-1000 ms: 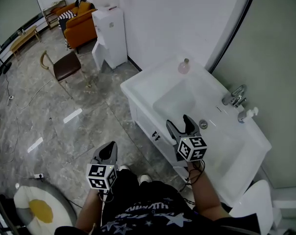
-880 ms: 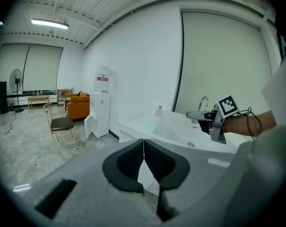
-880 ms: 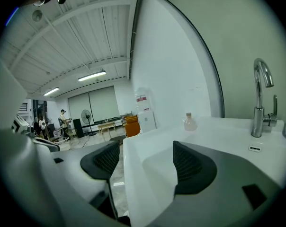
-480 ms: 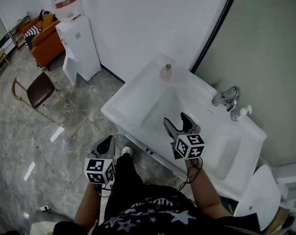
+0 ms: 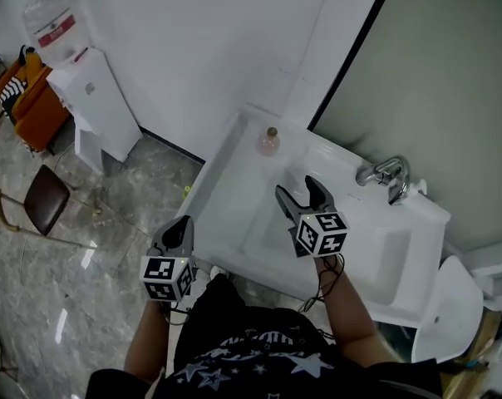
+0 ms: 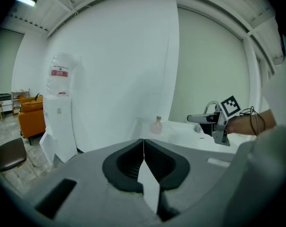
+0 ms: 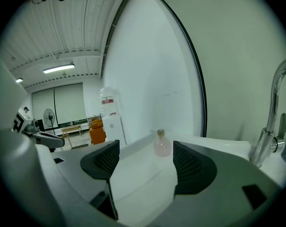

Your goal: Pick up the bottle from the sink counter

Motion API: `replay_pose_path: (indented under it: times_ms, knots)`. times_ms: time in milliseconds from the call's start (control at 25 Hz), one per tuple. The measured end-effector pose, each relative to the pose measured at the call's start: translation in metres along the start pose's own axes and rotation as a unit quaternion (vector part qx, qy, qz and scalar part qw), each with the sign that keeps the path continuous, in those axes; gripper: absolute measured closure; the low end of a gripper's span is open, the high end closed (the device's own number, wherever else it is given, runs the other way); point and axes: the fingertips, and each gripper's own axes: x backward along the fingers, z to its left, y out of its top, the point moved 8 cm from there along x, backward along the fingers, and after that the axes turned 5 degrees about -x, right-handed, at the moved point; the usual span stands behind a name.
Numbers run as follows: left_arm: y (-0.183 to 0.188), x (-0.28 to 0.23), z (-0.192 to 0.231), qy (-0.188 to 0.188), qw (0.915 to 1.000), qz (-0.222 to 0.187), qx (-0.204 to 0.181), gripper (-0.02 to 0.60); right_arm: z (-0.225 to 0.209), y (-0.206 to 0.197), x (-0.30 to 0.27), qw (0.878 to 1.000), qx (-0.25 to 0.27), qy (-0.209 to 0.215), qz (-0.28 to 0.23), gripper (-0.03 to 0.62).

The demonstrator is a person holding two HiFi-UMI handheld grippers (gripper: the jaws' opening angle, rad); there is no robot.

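A small round pink bottle (image 5: 268,143) with a tan cap stands at the far left corner of the white sink counter (image 5: 226,169). My right gripper (image 5: 302,190) hovers open over the basin, short of the bottle; in the right gripper view the bottle (image 7: 162,144) shows between the jaws, well ahead. My left gripper (image 5: 180,227) is shut and empty, held off the counter's near left edge. The left gripper view shows the bottle (image 6: 156,125) far off and the right gripper (image 6: 214,123) to its right.
A chrome faucet (image 5: 386,174) rises at the back right of the basin, with a white pump dispenser (image 5: 419,189) beside it. A water dispenser (image 5: 89,106) stands by the wall at left. A brown chair (image 5: 36,206) and an orange sofa (image 5: 22,106) are on the marble floor.
The view has swung closer to the sink and the bottle now sits nearer in front. The right gripper has moved forward over the basin, still open. The left gripper stays shut.
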Motion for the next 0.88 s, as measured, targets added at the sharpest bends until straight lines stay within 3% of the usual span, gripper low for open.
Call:
replay_pose_path:
  times_ms: [520, 880]
  knots:
    - [0.037, -0.108, 0.067, -0.074, 0.997, 0.016, -0.011, 0.561, -0.026, 0.036, -0.107, 0.998, 0.015, -0.057, 0.021, 0.269]
    - [0.037, -0.164, 0.087, -0.1, 0.9944, 0.034, -0.002, 0.561, -0.046, 0.02, -0.165, 0.995, 0.015, -0.085, 0.06, 0.282]
